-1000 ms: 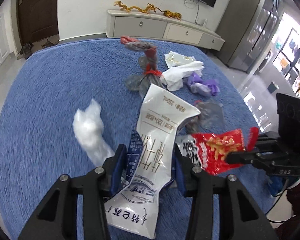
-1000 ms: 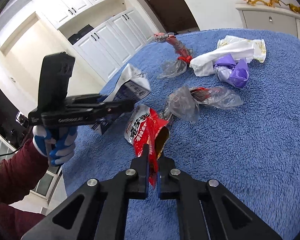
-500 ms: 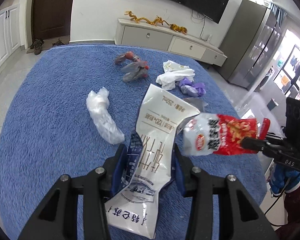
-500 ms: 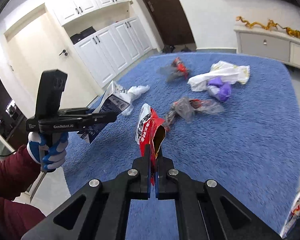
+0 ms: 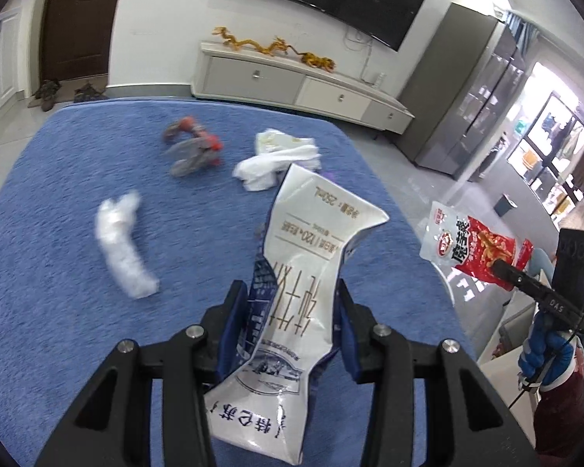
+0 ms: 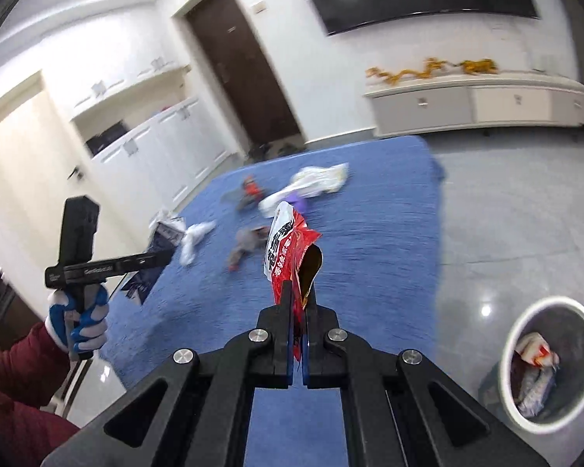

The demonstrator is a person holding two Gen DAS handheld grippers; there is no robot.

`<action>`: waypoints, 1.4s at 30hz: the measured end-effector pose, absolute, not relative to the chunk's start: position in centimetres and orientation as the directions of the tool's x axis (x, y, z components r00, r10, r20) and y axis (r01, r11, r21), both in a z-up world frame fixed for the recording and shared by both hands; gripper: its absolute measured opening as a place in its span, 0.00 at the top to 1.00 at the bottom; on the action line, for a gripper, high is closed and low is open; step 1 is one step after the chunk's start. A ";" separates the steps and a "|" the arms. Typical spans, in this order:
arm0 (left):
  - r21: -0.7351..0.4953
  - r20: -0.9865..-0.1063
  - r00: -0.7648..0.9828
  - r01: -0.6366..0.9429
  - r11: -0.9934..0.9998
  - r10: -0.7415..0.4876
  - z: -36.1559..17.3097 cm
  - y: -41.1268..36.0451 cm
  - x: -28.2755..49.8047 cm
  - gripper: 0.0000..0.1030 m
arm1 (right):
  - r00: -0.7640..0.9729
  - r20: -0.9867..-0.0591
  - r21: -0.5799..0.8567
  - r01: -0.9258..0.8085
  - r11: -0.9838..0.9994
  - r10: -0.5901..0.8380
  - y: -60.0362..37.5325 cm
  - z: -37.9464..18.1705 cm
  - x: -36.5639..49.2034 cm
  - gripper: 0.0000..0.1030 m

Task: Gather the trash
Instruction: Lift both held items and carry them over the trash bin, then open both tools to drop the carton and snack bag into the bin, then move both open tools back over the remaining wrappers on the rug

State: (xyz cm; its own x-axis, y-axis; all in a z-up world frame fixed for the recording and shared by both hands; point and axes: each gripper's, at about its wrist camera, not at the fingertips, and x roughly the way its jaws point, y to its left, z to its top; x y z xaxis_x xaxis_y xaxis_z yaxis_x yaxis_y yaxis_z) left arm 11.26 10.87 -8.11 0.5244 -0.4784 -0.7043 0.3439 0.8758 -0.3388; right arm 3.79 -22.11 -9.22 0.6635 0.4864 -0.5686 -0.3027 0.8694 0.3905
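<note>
My left gripper is shut on a crushed white and blue milk carton, held up above the blue carpet. My right gripper is shut on a red and white snack bag, lifted clear of the carpet; the same bag shows at the right of the left wrist view. On the carpet lie a crumpled white plastic bag, a grey and red wrapper and white paper trash. A round bin with trash inside stands on the floor at lower right.
A person's gloved hand in a dark red sleeve holds the left gripper's handle. A low white cabinet with gold dragon figures lines the far wall under a TV. Grey tiled floor surrounds the carpet. More clear wrappers lie mid-carpet.
Both grippers rose and drew back from the carpet with their loads. The right gripper swung right, carrying the snack bag past the carpet's edge, and the bin came into its view.
</note>
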 end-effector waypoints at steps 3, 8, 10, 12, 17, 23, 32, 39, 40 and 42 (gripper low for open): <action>-0.348 -0.706 0.491 0.387 0.854 -0.510 -7.7 7.6 12.1 0.60 | 0.698 -0.568 0.398 -0.229 0.888 0.435 -25.1 -9.7 2.8 0.98; -0.347 -0.709 0.429 0.478 0.807 -0.559 -6.9 1.0 13.5 0.60 | 0.740 -0.590 0.404 -0.074 0.912 0.322 -30.8 -11.6 1.0 0.98; -0.345 -0.711 0.392 0.528 0.776 -0.583 -6.6 -3.1 14.2 0.61 | 0.747 -0.608 0.403 -0.003 0.915 0.270 -33.5 -12.6 0.3 0.98; -0.356 -0.711 0.355 0.563 0.746 -0.607 -6.5 -6.5 14.8 0.61 | 0.747 -0.630 0.392 0.066 0.918 0.215 -35.8 -13.6 -0.2 0.98; -0.371 -0.721 0.250 0.648 0.665 -0.646 -6.9 -16.5 15.8 0.61 | 0.717 -0.693 0.357 0.249 0.900 0.076 -41.7 -16.7 -1.4 0.98; -0.404 -0.754 0.110 0.699 0.590 -0.647 -9.8 -28.2 17.0 0.61 | 0.639 -0.769 0.312 0.394 0.865 -0.013 -45.9 -20.4 -1.1 0.98; -0.442 -0.785 0.018 0.684 0.580 -0.619 -14.7 -38.7 18.9 0.60 | 0.560 -0.826 0.272 0.494 0.826 -0.063 -49.6 -23.6 0.7 0.97; -0.468 -0.789 -0.003 0.651 0.598 -0.615 -17.1 -41.2 20.9 0.48 | 0.527 -0.846 0.254 0.535 0.806 -0.082 -51.5 -25.8 2.0 0.72; -0.476 -0.784 -0.006 0.649 0.593 -0.621 -17.1 -41.2 20.8 0.46 | 0.529 -0.845 0.262 0.539 0.800 -0.079 -51.7 -26.0 2.1 0.66; -0.483 -0.777 -0.012 0.653 0.583 -0.630 -16.9 -40.7 20.8 0.46 | 0.529 -0.845 0.262 0.540 0.800 -0.080 -51.8 -26.3 2.5 0.66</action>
